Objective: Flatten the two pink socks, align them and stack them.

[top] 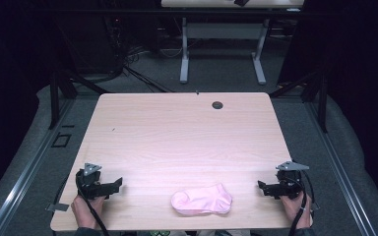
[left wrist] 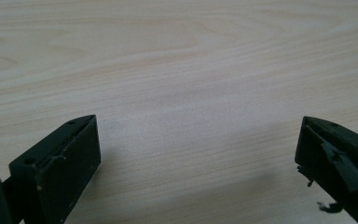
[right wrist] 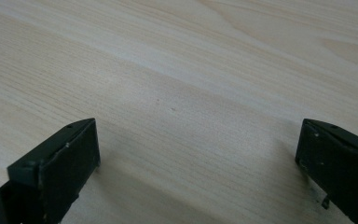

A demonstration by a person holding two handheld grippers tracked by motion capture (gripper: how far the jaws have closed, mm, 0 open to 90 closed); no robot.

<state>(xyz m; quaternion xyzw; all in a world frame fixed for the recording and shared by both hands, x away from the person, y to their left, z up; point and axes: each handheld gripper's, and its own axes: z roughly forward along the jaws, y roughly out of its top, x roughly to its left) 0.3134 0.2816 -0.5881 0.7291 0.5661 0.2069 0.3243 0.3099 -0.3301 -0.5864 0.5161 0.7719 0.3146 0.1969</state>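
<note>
- High view: a pink sock (top: 202, 200) lies crumpled near the front edge of the light wooden table (top: 177, 132), about midway between the two grippers. The left gripper (top: 114, 186) sits low over the front left corner, jaws pointing inward toward the sock, well apart from it. The right gripper (top: 263, 187) mirrors it at the front right corner, also aimed inward and clear of the sock. A hand shows beneath each gripper at the table's near edge. A small dark round hole (top: 217, 105) sits in the tabletop near the far edge. Beyond the table, another desk's white legs (top: 184, 51) stand on a grey floor.
- Left gripper view: both black jaws spread wide, bare wood grain between them, nothing held. The jaws hover close over the tabletop, throwing soft shadows on it.
- Right gripper view: same story, jaws standing wide apart, nothing held, with bare table between and beyond them.
</note>
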